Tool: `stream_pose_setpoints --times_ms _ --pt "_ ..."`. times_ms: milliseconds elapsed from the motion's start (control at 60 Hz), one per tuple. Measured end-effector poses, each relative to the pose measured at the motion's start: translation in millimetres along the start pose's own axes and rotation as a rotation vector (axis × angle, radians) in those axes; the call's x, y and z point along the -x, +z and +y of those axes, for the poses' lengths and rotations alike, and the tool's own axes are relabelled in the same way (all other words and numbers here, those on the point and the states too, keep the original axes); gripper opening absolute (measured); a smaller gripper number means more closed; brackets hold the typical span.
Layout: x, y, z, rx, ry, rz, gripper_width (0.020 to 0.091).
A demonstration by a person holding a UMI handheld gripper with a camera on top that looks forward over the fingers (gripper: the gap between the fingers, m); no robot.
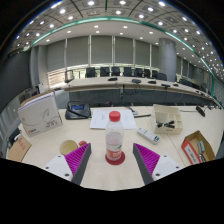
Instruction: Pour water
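Water bottle (pixel 115 138) with a red cap stands upright on the desk (pixel 100 170), between the purple pads (pixel 147 157) of the hand-held gripper (pixel 113 160), whose fingers are spread with a gap at each side of it. Yellow cup (pixel 69 148) sits just left of them, and a clear plastic cup (pixel 166 118) stands farther off to the right.

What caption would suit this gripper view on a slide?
Open gripper straddling an upright, red-capped water bottle on a cluttered office table.
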State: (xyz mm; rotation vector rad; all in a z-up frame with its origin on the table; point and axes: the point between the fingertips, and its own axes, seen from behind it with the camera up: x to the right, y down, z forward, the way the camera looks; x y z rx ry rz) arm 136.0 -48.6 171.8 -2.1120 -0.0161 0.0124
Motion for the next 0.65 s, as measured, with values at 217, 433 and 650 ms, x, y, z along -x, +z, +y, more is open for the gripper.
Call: stream_pose_setpoints --times_ms 217,433,650 --pt "25 -126 14 0.055 -0.024 0.032 0.0859" --pt "33 -193 27 0.045 -0.052 0.066 0.086" --pt "36 -221 36 0.05 -0.055 0.078 0.0857"
